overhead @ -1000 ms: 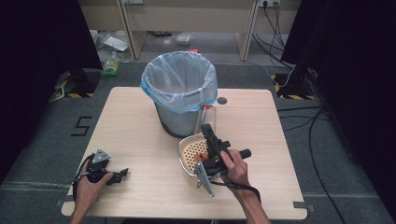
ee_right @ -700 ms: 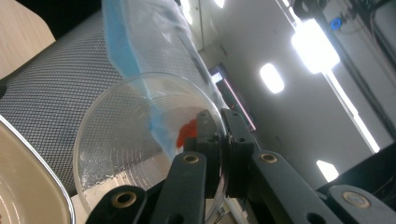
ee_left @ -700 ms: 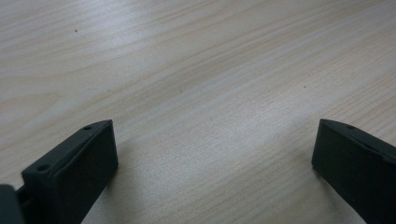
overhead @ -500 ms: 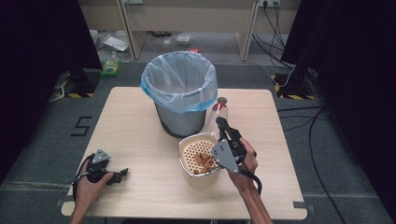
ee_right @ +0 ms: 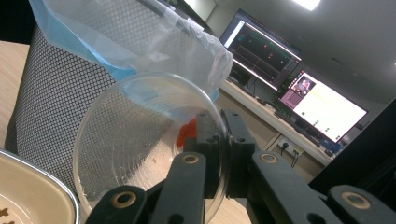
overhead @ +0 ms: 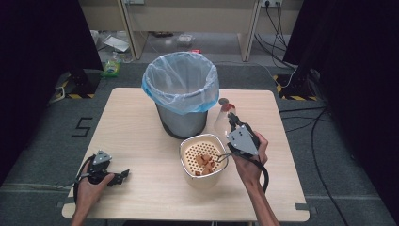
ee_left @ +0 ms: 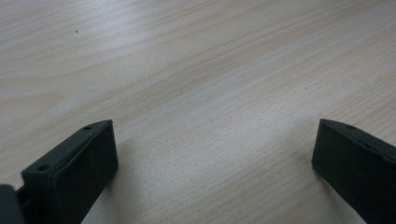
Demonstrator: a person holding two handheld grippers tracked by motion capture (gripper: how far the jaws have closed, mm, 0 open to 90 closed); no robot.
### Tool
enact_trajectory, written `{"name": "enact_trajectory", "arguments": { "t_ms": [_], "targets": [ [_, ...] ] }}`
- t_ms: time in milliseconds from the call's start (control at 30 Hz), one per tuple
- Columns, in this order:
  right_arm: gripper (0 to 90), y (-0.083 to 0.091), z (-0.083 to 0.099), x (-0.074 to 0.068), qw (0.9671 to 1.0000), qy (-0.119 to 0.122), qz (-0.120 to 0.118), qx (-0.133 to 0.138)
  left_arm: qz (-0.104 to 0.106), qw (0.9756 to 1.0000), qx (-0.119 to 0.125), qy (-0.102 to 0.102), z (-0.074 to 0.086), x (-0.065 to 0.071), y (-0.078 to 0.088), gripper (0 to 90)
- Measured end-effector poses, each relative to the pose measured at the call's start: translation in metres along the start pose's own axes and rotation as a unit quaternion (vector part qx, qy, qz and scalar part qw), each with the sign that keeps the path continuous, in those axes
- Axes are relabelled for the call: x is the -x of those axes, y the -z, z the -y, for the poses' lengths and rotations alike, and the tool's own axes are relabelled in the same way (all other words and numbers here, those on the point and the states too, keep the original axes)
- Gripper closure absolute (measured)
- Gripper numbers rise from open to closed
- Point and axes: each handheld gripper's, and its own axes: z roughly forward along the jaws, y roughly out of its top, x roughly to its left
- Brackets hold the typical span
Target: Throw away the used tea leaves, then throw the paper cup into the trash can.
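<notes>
One bench (overhead: 141, 122) carries everything; on it stands one mesh bin (overhead: 182, 120) with one blue liner bag (overhead: 181, 84); just in front of the bin sits one cream strainer bowl (overhead: 203, 161) holding about six brown food chunks (overhead: 205, 162); right of the bin there is one clear plastic cup (ee_right: 140, 144) and one small round grey disc (overhead: 223, 101); two tools are at the bench, the left tool (overhead: 123, 175) and the right tool (overhead: 231, 118); behind the bin, two lit monitors (ee_right: 322, 109) show.

Our left gripper (overhead: 123, 176) rests low near the table's front left corner, jaws wide apart; our right gripper (overhead: 232, 118) points away, jaws clamped.
</notes>
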Motion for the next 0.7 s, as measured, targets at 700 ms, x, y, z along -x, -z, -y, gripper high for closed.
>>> {"name": "enact_trajectory", "arguments": {
  "t_ms": [700],
  "targets": [
    [87.0, -0.03, -0.043, 0.053, 0.9991, -0.041, 0.013, 0.007, 0.0, 1.0, -0.001, 0.0, 0.0, 0.0, 0.0, 0.0]
  ]
}}
